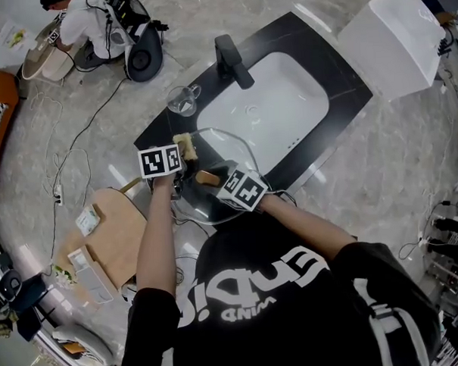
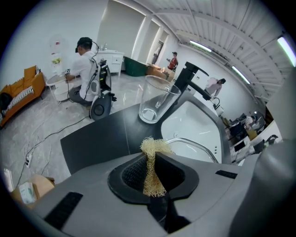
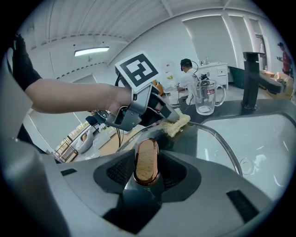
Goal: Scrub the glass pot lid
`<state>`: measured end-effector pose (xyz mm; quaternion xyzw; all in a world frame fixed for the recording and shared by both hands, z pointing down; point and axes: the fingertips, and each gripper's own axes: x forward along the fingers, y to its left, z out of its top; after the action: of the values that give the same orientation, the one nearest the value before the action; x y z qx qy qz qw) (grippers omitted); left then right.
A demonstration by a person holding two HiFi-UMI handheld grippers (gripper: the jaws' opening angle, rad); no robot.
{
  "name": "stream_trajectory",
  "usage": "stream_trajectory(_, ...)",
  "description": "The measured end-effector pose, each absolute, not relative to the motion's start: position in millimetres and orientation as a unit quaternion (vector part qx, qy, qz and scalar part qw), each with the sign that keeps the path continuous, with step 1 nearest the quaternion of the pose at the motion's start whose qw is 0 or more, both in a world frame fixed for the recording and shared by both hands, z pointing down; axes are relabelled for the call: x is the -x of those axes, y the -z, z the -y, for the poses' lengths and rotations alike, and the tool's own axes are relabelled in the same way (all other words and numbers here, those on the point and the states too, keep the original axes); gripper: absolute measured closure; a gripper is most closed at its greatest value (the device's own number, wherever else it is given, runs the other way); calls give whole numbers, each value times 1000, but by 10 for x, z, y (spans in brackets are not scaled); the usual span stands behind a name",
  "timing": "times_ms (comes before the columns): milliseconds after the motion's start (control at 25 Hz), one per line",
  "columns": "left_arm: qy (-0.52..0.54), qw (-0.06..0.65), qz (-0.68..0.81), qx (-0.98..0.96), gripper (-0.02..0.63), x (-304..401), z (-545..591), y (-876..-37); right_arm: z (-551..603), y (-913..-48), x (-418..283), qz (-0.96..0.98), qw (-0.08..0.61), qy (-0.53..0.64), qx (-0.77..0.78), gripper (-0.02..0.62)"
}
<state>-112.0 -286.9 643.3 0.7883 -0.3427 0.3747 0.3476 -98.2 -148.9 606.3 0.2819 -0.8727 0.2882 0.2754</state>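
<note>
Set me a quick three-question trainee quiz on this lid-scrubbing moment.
1. Fill in: the glass mug stands beside the black ____.
2. True or false: the left claw pinches a loofah scrubber.
3. Where does the right claw grip the glass pot lid? A rim; B handle; C nowhere.
Key: 1 faucet; 2 true; 3 B.

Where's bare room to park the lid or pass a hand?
Free: the basin beside the faucet; the counter strip left of the mug. Crowded: the near edge, where the lid, scrubber, left tongs and right tongs meet.
</note>
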Motion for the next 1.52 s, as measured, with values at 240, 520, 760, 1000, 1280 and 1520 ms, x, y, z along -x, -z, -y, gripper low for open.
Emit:
stream_trajectory(240,-414,300,319,-798,552,872,2852,-6416,1477,-6061,972,870,271,-290,-293,430)
stream_trajectory(520,-432,274,284,-811,552,533,2811,-6416,1465,-6040,964,869,262,-288,-307,430)
stream_trajectory(760,-449,248,242,-824,552,254,2738,-6413,1460,-6034,966,869,261,-284,-310,430)
stream_trajectory(1000,-456,239,182,-838,552,-21,2586,-6413,1458,-6022,961,869,258,-284,-313,430)
stream_trajectory(1280,-478,188,87,-853,552,-326,2322,-6439,1465,-6036,948,869,255,-285,-315,428)
stream_trajectory(1520,-487,179,32,-854,552,-486,2116,-6458,1464,-6038,951,869,253,-286,-315,427)
